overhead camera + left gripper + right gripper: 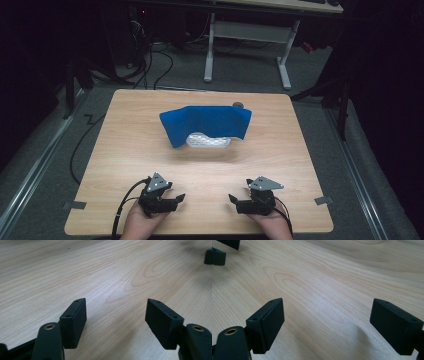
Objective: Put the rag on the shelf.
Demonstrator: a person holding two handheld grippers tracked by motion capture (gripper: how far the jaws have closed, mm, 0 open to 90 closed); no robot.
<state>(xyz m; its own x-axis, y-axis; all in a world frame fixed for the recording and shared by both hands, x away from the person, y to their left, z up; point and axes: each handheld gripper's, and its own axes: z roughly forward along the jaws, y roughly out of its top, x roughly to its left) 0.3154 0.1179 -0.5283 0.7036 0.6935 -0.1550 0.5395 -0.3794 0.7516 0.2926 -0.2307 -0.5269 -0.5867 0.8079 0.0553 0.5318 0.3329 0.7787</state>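
Observation:
A blue cloth [207, 122] lies draped over a white perforated object [207, 141] at the middle of the wooden table [130, 150]. My left gripper [177, 199] rests low at the near edge, its jaws pointing right. In the left gripper view this gripper [115, 305] stands open over bare wood with nothing between its pads. My right gripper [240, 191] sits opposite it, jaws pointing left. In the right gripper view it [327, 305] is open as well, and bare tabletop shows between its pads. Each gripper is held in a hand, well short of the cloth.
A small dark round thing [238, 104] peeks out behind the cloth's far right corner. A jaw of the right gripper [208, 256] shows at the far right of the left gripper view. Grey tape tabs [74, 205] mark the table's near corners. Beyond the table stands a white-legged desk [250, 35].

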